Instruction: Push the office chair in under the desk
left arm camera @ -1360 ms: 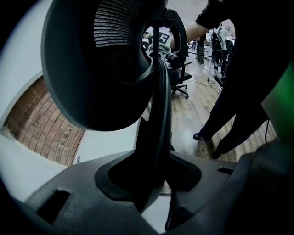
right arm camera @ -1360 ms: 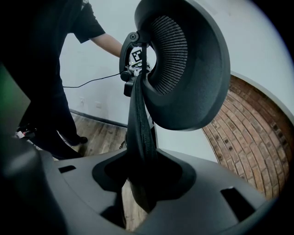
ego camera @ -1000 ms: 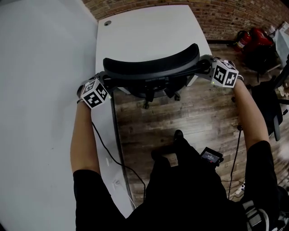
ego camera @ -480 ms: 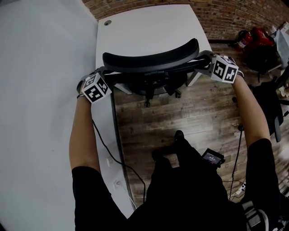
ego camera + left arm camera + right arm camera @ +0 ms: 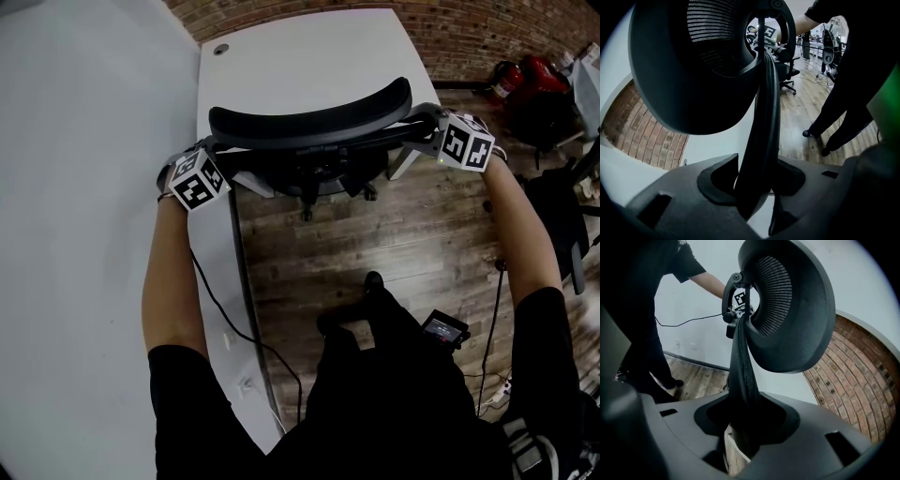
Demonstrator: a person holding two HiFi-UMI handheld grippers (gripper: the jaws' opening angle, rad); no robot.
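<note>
- While the left gripper [image 5: 757,185] and right gripper [image 5: 743,427] each clamp one side of its back frame, the office chair [image 5: 309,117] stands against the white desk [image 5: 300,56], seat underneath.
- Chair: black, mesh back, curved top.

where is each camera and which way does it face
Head view: on the person's head, steeply down at office chair and desk; forearms, legs show.
Left gripper view: on the left gripper, along the backrest frame its jaws clamp; legs show.
Right gripper view: on the right gripper, same frame, opposite end; an arm shows.
Both gripper views share the mesh backrest and brick wall.
</note>
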